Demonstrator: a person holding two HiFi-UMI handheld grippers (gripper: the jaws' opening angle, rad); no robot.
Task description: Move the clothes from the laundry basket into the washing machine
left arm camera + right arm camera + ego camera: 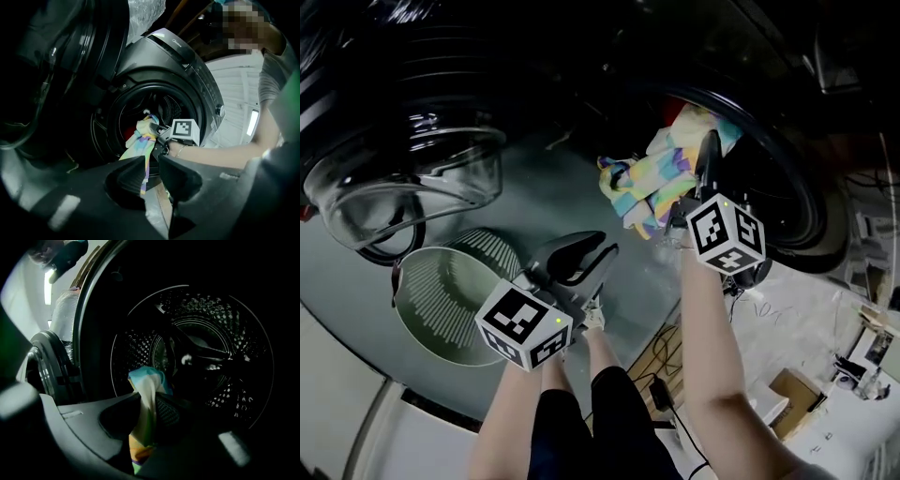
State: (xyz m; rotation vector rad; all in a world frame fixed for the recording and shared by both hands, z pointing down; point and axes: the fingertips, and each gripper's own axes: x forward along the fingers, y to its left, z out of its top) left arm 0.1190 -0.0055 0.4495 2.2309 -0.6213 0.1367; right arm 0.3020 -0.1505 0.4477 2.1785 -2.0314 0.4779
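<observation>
Left gripper [152, 165] narrowly parted, empty; right gripper [151, 403] clamps crumpled pastel cloth [652, 183] at drum [201, 348].

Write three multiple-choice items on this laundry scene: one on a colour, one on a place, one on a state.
1. What colour is the basket?
A red
B black
C pale green

2. Where is the cloth?
A in the basket
B at the washing machine opening
C on the floor

3. The right gripper is:
A shut on the cloth
B open and empty
C out of view

Answers:
1. C, its slotted wall is pale green.
2. B, the head view shows it hanging there.
3. A, the right gripper view shows the cloth pinched between the jaws.
</observation>
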